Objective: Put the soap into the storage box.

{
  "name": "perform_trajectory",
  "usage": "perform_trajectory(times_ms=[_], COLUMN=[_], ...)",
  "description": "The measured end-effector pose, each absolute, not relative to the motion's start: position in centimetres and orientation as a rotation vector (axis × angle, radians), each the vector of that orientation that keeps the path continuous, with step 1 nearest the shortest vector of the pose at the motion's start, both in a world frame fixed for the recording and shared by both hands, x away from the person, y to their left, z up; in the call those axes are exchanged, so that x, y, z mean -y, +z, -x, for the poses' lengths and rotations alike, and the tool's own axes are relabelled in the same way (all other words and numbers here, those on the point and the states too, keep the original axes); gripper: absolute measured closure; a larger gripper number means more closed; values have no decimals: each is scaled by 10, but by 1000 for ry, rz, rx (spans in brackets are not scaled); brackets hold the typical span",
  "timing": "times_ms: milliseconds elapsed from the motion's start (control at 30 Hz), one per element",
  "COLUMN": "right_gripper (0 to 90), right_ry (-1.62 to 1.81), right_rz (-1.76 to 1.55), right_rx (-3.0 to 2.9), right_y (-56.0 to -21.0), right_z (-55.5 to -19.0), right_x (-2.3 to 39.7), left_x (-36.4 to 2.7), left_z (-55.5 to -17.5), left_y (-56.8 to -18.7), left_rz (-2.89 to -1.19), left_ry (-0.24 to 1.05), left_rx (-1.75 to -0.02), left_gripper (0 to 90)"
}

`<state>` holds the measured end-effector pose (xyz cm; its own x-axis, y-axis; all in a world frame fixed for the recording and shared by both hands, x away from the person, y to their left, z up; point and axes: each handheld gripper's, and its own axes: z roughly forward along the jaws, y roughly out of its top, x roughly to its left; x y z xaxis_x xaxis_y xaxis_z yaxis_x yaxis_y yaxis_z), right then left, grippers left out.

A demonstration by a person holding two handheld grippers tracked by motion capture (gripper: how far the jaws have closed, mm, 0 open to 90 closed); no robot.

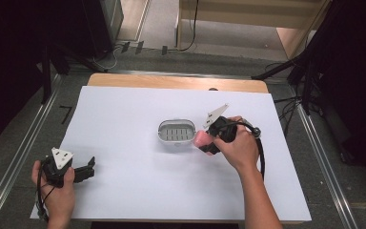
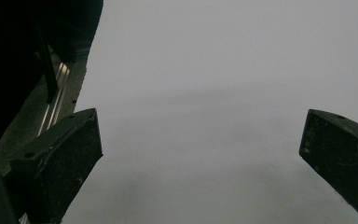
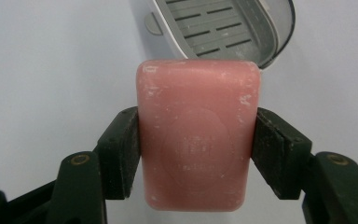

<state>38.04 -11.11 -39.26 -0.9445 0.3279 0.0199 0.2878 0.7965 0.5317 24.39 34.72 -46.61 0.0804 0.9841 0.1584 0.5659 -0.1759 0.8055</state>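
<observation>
Right, nearest first. Left gripper (image 1: 88, 171) sits at the near-left corner of the white paper sheet (image 1: 138, 191) that covers the wooden table (image 1: 171, 81). It lies low over the sheet and points toward the middle. The left gripper view has its two black jaws standing wide apart with just bare white sheet between them, nothing held. Beyond the sheet's edge in that view: a strip of grey floor and a metal rail (image 2: 56, 105).

Right gripper (image 1: 205, 140) is farther in, right of centre, held in the person's right hand (image 1: 240, 148), with the grey three-cornered plate (image 1: 215, 114) up top and the cable (image 1: 261, 152) looping round the wrist. Its jaws are clamped on a pink rectangular bar of soap (image 3: 198, 140); in the right gripper view the pads (image 3: 121, 149) press on both long sides of the bar, roughly mid-length, and the bar's stamped face is toward the camera. Bar is off the sheet, carried in the jaws.

Just past the soap: a grey oval plastic soap dish with a slotted drain insert (image 3: 223, 28), sitting flat on the sheet near the table's middle. In the high view the soap (image 1: 201, 139) is just beside the dish's (image 1: 176, 132) right rim; I can't tell if they touch.

Far edge: bare wood strip of the table, then floor with cables.
</observation>
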Motion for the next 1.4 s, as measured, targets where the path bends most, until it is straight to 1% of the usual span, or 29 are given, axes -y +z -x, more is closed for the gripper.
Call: perform_trajectory(times_ms=[1033, 1400], right_gripper=[391, 390], right_ry=[845, 808], right_rz=[-380, -277], right_rx=[-2947, -2970], right_y=[-373, -368], right_z=[-409, -419], right_x=[77, 56], left_x=[-348, -349], left_z=[-244, -244], left_y=[-466, -466], left_rz=[-1804, -1800], left_ry=[957, 954], left_rx=[-1533, -1534], left_gripper=[0, 0])
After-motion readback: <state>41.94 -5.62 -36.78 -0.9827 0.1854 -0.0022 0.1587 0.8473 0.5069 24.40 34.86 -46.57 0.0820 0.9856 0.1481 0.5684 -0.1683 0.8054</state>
